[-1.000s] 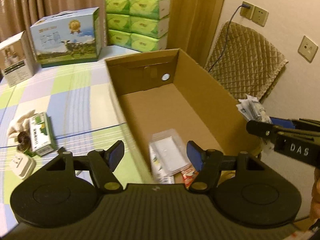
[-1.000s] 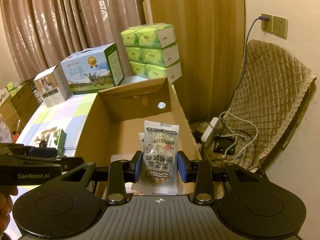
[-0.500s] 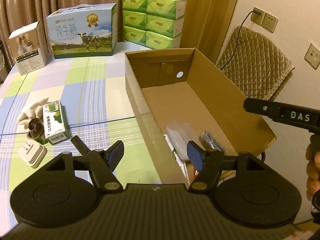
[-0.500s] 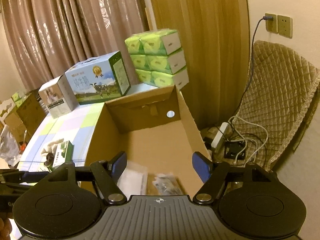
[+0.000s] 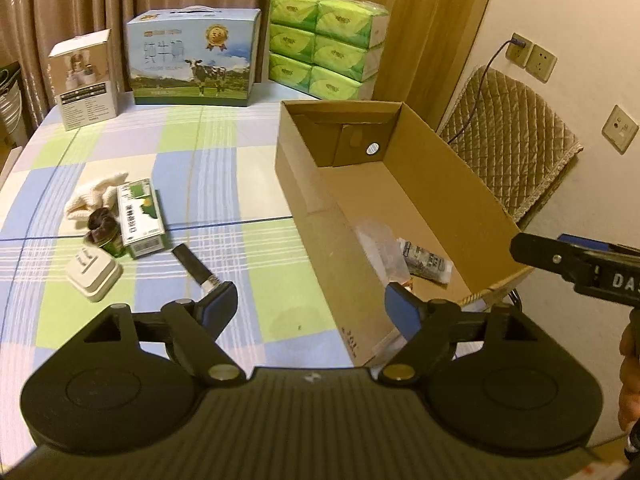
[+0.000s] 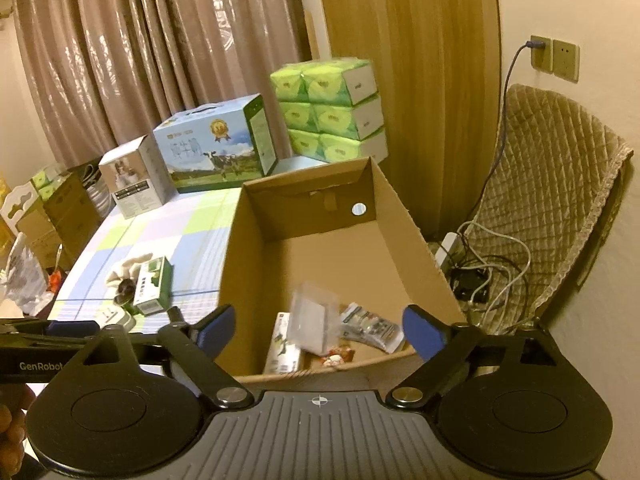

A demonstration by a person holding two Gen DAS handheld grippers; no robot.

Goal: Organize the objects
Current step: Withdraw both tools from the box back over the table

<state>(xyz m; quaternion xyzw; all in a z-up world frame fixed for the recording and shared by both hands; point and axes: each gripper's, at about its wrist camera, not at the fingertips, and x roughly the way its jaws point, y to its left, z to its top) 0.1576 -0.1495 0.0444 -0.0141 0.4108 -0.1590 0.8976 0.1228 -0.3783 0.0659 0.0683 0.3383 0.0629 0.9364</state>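
One cardboard box [image 6: 404, 220] on checked counter [image 5: 224, 184], open-topped. Inside, near end: one clear case [image 6: 314, 320], one snack packet [image 6: 370, 326], one green-white carton [image 6: 284, 346], one small red item [image 6: 338, 356]. On counter left of box: one green box [image 5: 140, 212], one white cloth [image 5: 96, 194], one white adapter [image 5: 94, 276], one black stick [image 5: 192, 264], one dark jar [image 5: 102, 230]. Left tongs [image 5: 310, 310]: spread, empty, just widened; box now further right in view. Right tongs [image 6: 316, 328]: spread, empty, just opened; packet, gripped a second ago, now lying in box.
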